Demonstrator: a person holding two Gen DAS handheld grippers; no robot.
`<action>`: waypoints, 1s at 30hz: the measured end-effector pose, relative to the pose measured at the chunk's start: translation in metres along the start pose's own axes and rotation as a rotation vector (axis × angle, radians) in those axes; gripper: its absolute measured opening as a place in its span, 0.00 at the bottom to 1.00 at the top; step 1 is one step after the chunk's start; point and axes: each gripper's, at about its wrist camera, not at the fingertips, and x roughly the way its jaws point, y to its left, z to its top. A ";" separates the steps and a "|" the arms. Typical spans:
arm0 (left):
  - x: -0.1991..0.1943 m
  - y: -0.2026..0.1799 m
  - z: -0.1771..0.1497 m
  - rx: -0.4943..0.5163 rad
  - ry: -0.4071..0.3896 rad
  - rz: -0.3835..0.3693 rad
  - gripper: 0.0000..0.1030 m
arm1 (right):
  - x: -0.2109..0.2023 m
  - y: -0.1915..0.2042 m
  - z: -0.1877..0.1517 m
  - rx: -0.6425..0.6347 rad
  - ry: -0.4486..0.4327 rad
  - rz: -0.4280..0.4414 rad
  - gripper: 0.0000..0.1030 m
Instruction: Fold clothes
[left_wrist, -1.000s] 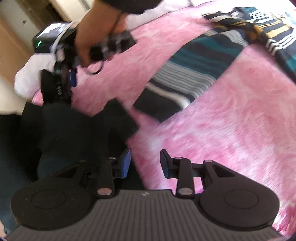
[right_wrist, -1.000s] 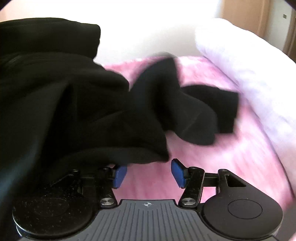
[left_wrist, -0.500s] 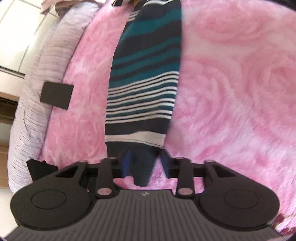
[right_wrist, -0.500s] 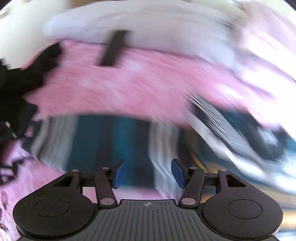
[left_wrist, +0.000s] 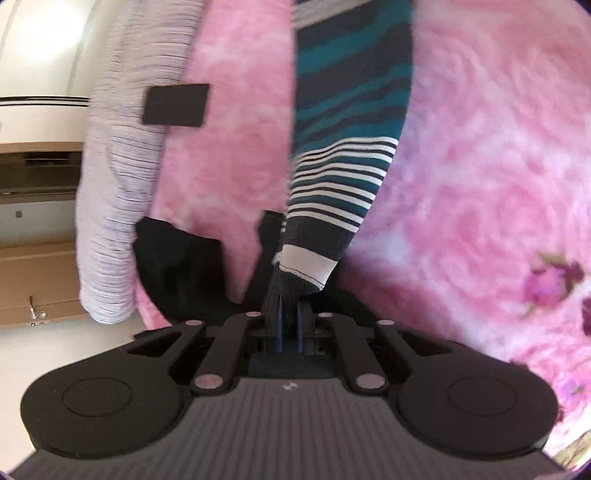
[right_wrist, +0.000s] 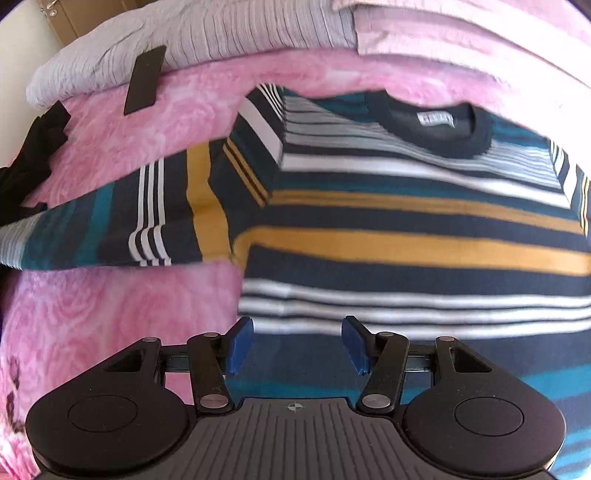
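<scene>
A striped sweater in navy, teal, white and mustard lies spread flat on the pink fleece blanket, collar at the far side. Its left sleeve stretches out to the left. In the left wrist view my left gripper is shut on the dark cuff of that sleeve, which runs away from me over the blanket. My right gripper is open and empty, hovering just above the sweater's lower body.
A black garment lies heaped at the blanket's near-left edge and shows at the left in the right wrist view. A small black rectangle rests by the pale striped bedding. Wooden furniture stands beyond the bed.
My left gripper has closed on the sleeve cuff and moved closer in. My right gripper has swung from the black garment over the striped sweater and stays open.
</scene>
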 end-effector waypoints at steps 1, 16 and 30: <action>0.002 -0.002 0.001 -0.004 0.019 -0.003 0.06 | -0.005 -0.004 -0.006 0.008 0.007 -0.003 0.55; -0.083 -0.047 0.031 -0.227 0.032 -0.108 0.26 | -0.115 -0.183 -0.143 0.172 0.067 -0.186 0.55; -0.187 -0.165 0.152 -0.870 -0.031 -0.750 0.34 | -0.157 -0.332 -0.232 0.178 0.153 -0.083 0.56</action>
